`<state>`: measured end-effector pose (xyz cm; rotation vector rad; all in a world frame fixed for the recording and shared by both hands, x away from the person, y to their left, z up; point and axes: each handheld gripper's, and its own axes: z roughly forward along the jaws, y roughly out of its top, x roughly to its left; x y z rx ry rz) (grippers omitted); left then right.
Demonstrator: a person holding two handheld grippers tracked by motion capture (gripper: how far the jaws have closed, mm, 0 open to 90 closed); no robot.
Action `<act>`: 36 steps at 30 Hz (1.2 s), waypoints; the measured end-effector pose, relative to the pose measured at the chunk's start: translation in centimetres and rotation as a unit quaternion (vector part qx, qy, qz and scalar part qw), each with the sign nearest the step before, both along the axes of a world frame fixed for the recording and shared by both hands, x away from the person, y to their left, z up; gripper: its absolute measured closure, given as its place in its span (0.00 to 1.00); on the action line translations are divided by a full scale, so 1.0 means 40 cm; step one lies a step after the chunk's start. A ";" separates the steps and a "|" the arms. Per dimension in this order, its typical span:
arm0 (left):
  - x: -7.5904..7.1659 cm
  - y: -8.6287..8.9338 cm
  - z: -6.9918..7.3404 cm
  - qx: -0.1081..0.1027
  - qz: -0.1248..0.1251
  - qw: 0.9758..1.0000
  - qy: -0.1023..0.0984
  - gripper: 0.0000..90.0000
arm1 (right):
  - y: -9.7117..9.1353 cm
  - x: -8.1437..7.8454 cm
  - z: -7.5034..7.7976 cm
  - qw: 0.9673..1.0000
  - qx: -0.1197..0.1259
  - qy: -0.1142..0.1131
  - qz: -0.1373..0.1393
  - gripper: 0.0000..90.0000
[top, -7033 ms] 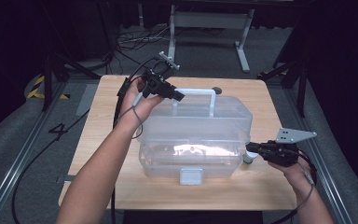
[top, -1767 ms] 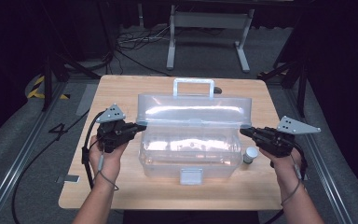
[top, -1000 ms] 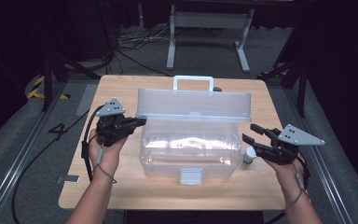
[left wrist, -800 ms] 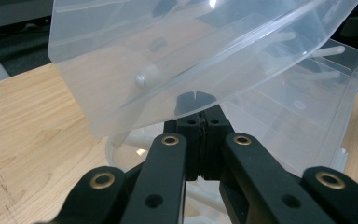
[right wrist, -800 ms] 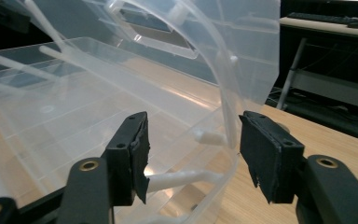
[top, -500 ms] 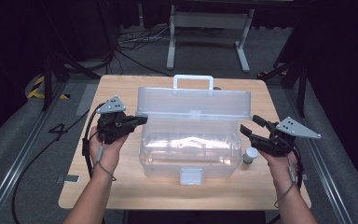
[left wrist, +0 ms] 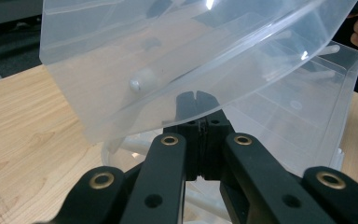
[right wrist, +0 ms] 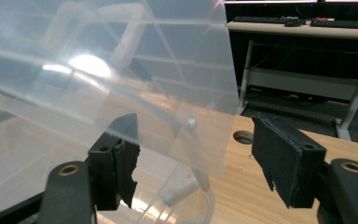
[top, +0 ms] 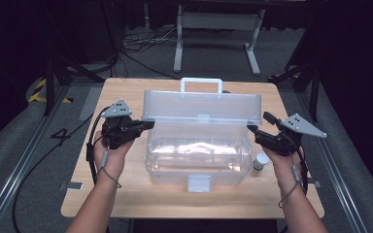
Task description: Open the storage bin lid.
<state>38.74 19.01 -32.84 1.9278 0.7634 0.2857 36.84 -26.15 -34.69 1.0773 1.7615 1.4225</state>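
Note:
A clear plastic storage box (top: 197,160) stands mid-table with its lid (top: 201,104) half raised and a white handle (top: 201,82) at the back. My left gripper (top: 148,124) is shut, its tips tucked under the lid's left edge. In the left gripper view the joined tips (left wrist: 196,100) show through the lid (left wrist: 168,46). My right gripper (top: 258,123) is open at the lid's right end. Its jaws have just been opening. In the right gripper view (right wrist: 193,123) the lid's edge (right wrist: 98,70) lies between them, and neither pad presses on it.
A small white-capped vial (top: 261,160) stands on the wooden table (top: 126,194) right of the box, near my right hand. The box's front latch (top: 198,183) hangs down. A metal stand (top: 213,29) and cables lie on the floor behind the table.
My right gripper has risen and moved in towards the lid's right end, with its jaws spreading wider. The left gripper and the lid have stayed where they were.

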 end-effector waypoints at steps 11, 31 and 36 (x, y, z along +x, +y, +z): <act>0.001 -0.002 -0.001 -0.006 -0.004 1.000 0.003 0.98 | 0.018 0.008 0.017 1.000 0.017 -0.014 -0.020 0.31; -0.007 -0.016 -0.001 0.002 0.000 1.000 -0.004 0.92 | 0.090 -0.006 0.011 0.988 -0.045 -0.096 -0.109 0.72; -0.011 -0.016 -0.001 0.006 0.000 1.000 -0.006 0.90 | 0.096 -0.006 0.011 0.988 -0.029 -0.086 -0.127 0.79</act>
